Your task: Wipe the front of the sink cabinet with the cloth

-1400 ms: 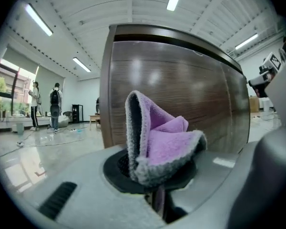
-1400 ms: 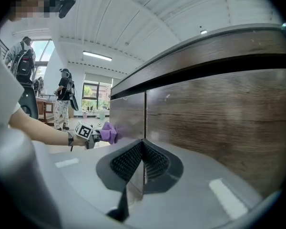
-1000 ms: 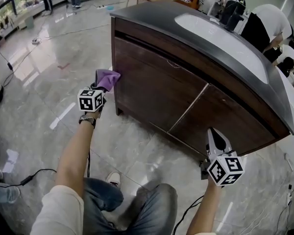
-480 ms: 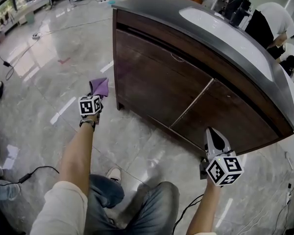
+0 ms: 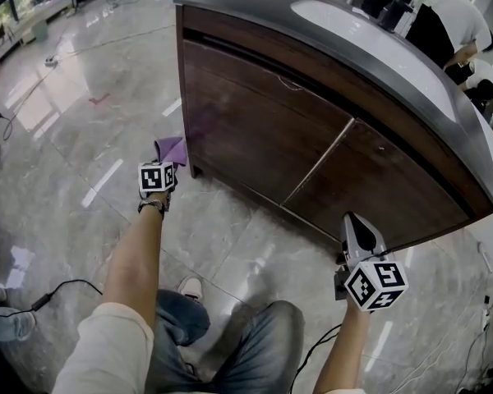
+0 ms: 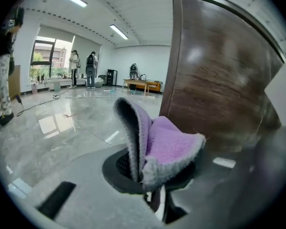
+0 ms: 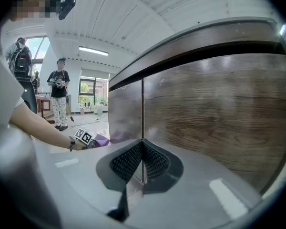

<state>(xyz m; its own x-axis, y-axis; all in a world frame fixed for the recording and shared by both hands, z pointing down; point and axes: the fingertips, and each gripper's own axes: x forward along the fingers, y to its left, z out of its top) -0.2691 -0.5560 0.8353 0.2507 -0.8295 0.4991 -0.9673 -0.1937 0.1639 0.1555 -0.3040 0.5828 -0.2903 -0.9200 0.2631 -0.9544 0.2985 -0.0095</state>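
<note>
The dark wood sink cabinet (image 5: 312, 162) stands ahead with two doors under a grey top. My left gripper (image 5: 166, 161) is low at the cabinet's left bottom corner, shut on a purple cloth (image 5: 172, 148). In the left gripper view the folded cloth (image 6: 164, 147) sticks up out of the jaws just short of the cabinet's side panel (image 6: 214, 80). My right gripper (image 5: 358, 230) is held near the floor before the right door, jaws pressed together with nothing in them. In the right gripper view the right gripper (image 7: 142, 162) points along the cabinet front (image 7: 219, 109).
A white basin (image 5: 370, 48) is set in the cabinet top. People stand behind the cabinet at the top right (image 5: 452, 23). The floor is glossy grey tile (image 5: 82, 121) with a cable (image 5: 57, 290) by my left leg. More people stand far off near the windows (image 6: 83, 70).
My left gripper has dropped with the cloth from the upper part of the cabinet's left edge down to near its bottom corner. The right gripper has hardly moved.
</note>
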